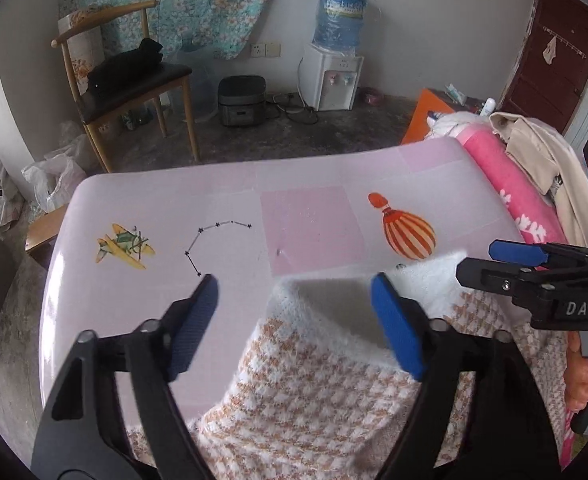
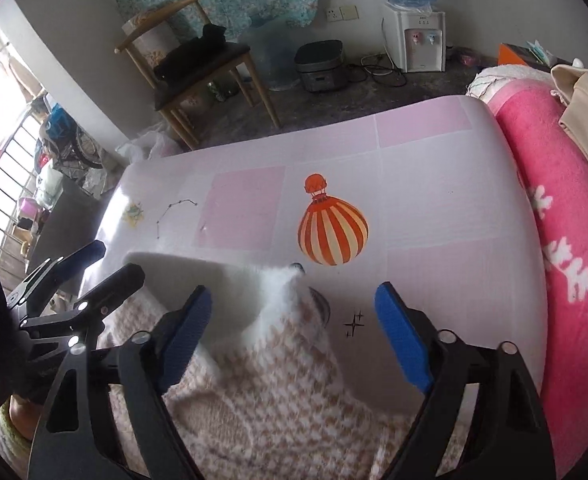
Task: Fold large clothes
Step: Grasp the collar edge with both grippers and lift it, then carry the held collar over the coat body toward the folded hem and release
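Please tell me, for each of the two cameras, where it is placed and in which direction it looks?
Left wrist: on the left gripper, looking forward and down over the houndstooth garment; the right gripper and a hand show at right.
Right wrist: on the right gripper, looking down at the garment's white collar; the left gripper shows at left.
Shared: pink table, balloon print, chair, water dispenser.
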Tool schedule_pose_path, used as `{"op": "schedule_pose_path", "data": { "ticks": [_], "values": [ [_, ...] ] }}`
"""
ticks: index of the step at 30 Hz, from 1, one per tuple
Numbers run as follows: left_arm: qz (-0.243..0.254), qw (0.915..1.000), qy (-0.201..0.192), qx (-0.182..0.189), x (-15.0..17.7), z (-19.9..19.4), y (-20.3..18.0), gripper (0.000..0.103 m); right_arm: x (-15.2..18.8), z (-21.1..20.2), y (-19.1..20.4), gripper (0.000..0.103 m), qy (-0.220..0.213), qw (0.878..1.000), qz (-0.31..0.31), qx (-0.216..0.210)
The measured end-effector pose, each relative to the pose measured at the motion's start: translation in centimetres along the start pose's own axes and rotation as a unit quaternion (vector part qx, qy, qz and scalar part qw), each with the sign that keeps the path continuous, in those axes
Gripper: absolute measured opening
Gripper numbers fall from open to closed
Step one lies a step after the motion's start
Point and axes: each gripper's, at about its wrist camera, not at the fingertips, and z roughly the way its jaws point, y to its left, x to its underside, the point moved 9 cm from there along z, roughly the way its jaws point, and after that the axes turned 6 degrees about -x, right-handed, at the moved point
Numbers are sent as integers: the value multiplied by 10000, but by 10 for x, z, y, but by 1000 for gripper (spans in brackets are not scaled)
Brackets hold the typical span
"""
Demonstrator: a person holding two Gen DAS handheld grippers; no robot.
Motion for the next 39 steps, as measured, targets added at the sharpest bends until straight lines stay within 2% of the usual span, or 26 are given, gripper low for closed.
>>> {"op": "schedule_pose_path", "data": {
  "ticks": [1,2,3,4,6,8,13,17,19,21,23,26,28,31,34,35,37,39],
  "values": [
    [1,9999,100,6,3,5,0,54,2,5,-2,59,63,10000,39,-19],
    [-7,9998,178,49,6,9,-1,38,4,8,-2,44,109,9999,58,-45],
    [-2,9997,228,92,9,9,-1,28,7,8,-1,35,129,9999,52,-82],
    [10,9997,193,117,10,5,0,26,9,6,2,22,112,9998,23,-149],
    [121,9997,71,194,11,-8,-3,13,13,-6,12,17,3,9997,-216,-132],
    [268,9993,-57,242,13,-25,-6,11,18,-22,23,15,-78,9989,-431,-153],
    [662,9961,-380,436,33,-83,-17,10,45,-71,48,14,-268,9944,-1011,-179],
    [1101,9916,-458,502,80,-125,-32,10,96,-98,60,14,-214,9877,-1534,-215],
    [1192,9908,-416,477,105,-135,-36,10,127,-103,69,18,83,9811,-1899,-364],
    [1313,9897,-417,401,127,-141,-39,10,142,-121,77,27,100,9744,-2183,-524],
    [1405,9887,-409,326,141,-143,-40,10,133,-149,92,43,-239,9692,-2326,-772],
    [1421,9888,-394,221,150,-141,-39,10,100,-176,112,46,-672,9678,-2097,-1216],
    [1364,9896,-396,221,152,-140,-37,10,82,-162,120,46,-546,9706,-1762,-1543],
    [1295,9909,-281,245,156,-137,-34,10,84,-106,115,46,174,9783,-1173,-1697],
    [1167,9925,-68,351,167,-139,-23,14,128,-52,106,40,1004,9771,-858,-1669],
    [1086,9933,2,399,173,-143,-17,18,147,-44,103,40,1149,9755,-897,-1646],
    [818,9937,45,758,182,-156,-3,19,183,-32,98,40,1351,9734,-1078,-1502],
    [492,9924,-51,1123,183,-171,9,20,200,-30,96,40,1217,9741,-1286,-1402]
  ]
}}
